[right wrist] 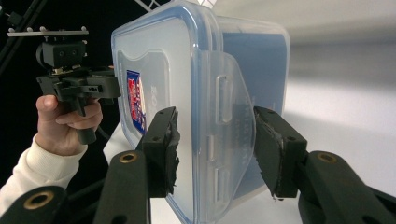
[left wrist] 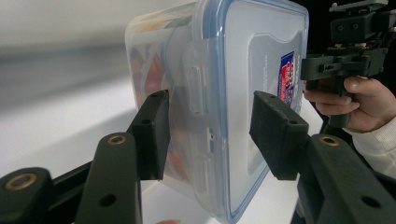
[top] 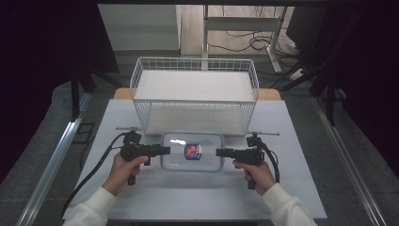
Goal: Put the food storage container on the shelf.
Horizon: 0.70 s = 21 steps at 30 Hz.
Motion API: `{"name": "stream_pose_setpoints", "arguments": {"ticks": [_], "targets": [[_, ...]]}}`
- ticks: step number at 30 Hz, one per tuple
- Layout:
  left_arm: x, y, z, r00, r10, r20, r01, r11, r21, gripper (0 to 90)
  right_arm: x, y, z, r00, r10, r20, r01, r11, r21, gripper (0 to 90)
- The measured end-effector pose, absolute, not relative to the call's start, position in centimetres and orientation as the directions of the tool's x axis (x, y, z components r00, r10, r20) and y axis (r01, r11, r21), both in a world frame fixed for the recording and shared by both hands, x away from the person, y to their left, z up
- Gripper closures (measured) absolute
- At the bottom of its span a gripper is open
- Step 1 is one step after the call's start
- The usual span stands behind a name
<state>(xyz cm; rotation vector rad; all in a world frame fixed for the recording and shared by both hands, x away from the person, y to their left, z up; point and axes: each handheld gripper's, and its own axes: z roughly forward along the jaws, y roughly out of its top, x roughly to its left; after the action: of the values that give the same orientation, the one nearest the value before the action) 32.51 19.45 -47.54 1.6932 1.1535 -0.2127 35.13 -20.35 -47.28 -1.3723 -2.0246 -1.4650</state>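
Observation:
A clear plastic container (top: 192, 164) with a blue-rimmed lid and a red-and-blue label sits between my two grippers near the table's front. My left gripper (top: 165, 150) clamps its left end. In the left gripper view one jaw presses the container (left wrist: 252, 56) on the body and the other on the lid, on either side of a latch flap; left gripper (left wrist: 210, 116). My right gripper (top: 220, 152) grips the right end the same way. In the right gripper view its jaws close over the container (right wrist: 159, 56) at the latch; right gripper (right wrist: 215, 126).
A white wire basket (top: 195, 60) stands just behind the container at the far side of the pale table (top: 188, 197). Cables trail from both grippers toward the front. Table legs and cables lie on the floor beyond.

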Motion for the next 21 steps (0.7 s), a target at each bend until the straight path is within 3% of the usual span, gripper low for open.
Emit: {"name": "stream_pose_setpoints", "arguments": {"ticks": [13,21], "targets": [[35.6,20.1,-47.8,0.519,0.593,-0.616,0.754,0.020,0.656,49.3,39.3,-19.4,-46.7,-0.528,0.526,0.667,0.799,0.040,0.601,51.5],[37.5,19.8,-49.0,0.514,0.597,-0.616,0.763,0.010,0.647,49.2,40.8,-19.4,-48.0,-0.514,0.543,0.664,0.798,0.020,0.602,50.7]]}}
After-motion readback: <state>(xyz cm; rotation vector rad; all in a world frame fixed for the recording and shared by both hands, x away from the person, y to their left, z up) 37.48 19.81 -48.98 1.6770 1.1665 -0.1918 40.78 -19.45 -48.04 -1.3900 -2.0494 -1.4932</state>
